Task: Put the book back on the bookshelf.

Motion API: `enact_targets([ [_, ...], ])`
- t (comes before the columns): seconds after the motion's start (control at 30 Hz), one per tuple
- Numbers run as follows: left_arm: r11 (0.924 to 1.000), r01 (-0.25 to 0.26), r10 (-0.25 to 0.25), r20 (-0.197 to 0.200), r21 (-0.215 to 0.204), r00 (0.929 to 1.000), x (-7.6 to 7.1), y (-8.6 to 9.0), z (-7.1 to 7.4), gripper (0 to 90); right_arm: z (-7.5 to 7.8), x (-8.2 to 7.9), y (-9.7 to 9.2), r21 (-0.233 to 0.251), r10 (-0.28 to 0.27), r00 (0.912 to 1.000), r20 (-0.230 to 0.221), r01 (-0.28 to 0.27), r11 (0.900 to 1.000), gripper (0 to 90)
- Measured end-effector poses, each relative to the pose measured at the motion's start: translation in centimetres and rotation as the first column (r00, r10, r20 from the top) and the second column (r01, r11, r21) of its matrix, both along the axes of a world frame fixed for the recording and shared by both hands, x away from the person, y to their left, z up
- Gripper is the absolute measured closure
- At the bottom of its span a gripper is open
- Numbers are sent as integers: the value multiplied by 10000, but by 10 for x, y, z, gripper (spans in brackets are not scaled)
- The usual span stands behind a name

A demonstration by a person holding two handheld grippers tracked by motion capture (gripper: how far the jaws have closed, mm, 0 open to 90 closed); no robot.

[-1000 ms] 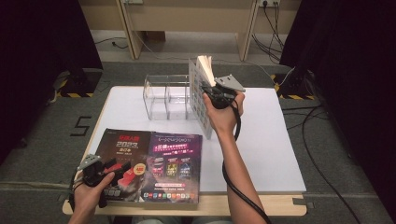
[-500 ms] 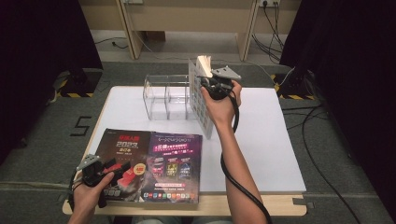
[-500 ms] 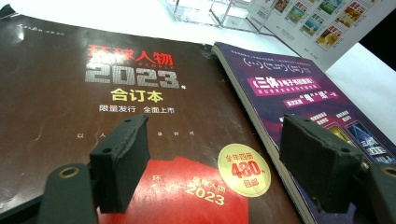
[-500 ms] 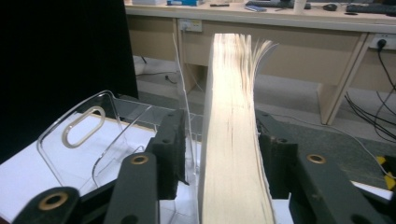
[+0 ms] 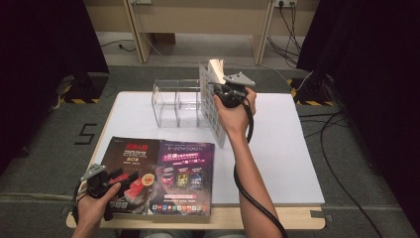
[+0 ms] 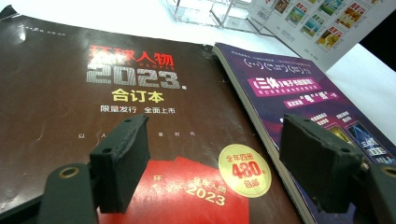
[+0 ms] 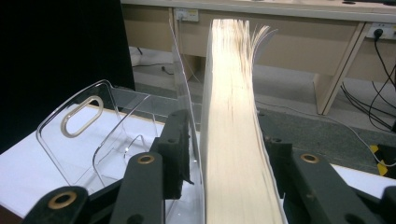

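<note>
A thick white-covered magazine (image 5: pixel 212 106) stands upright on its edge at the right end of a clear acrylic rack (image 5: pixel 176 101). My right gripper (image 5: pixel 219 91) has just been closing on it from the near side. In the right gripper view the page block (image 7: pixel 231 93) sits between both pads, and a clear rack wall (image 7: pixel 184 93) lies against the left pad. My left gripper (image 5: pixel 126 178) hovers open over a dark "2023" magazine (image 6: pixel 130 84) lying flat at the front left, with nothing between its pads. A purple magazine (image 6: pixel 299 93) lies beside it.
The white table (image 5: pixel 282 148) has bare room to the right of my right arm. The rack's other slots (image 7: pixel 93 121) hold nothing. Cables trail from both grippers, and floor cables and a wooden bench lie beyond the table.
My right gripper has shifted slightly up and away along the upright magazine. The left hand and the flat magazines have not moved.
</note>
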State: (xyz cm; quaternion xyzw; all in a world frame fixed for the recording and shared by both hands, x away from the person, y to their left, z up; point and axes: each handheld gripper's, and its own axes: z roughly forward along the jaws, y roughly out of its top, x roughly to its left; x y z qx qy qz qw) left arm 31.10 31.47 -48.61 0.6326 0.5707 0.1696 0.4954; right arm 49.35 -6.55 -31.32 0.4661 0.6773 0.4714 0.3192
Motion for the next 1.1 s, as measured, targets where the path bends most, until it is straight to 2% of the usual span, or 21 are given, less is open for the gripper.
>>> enact_targets([
  [0.1, 10000, 8, -8, -12, -3, 10000, 0, 0, 0, 235, 1, -5, -2, 42, 5, 10000, 27, -5, 10000, 616],
  [0.3, 10000, 47, -46, -13, 14, 10000, 0, -2, 0, 235, -2, -4, -4, 4, 67, 9995, -312, -67, 10000, 629],
  [0.47, 10000, 33, -33, -26, 12, 10000, 1, -2, 0, 235, -3, -1, -3, -47, -153, 9982, -588, 150, 9999, 733],
  [0.63, 10000, 27, -27, -2, -13, 10000, 0, -1, 0, 236, -4, -2, 0, 17, -358, 9981, -507, 359, 9994, 739],
  [0.83, 10000, -12, 12, 36, -35, 10000, 0, 0, 0, 236, -5, 0, 2, 129, -214, 9991, -370, 218, 9997, 742],
  [1.1, 10000, -4, 5, 54, -40, 10000, 0, 1, 1, 235, -5, 4, 6, 243, -292, 9995, -133, 295, 9993, 744],
])
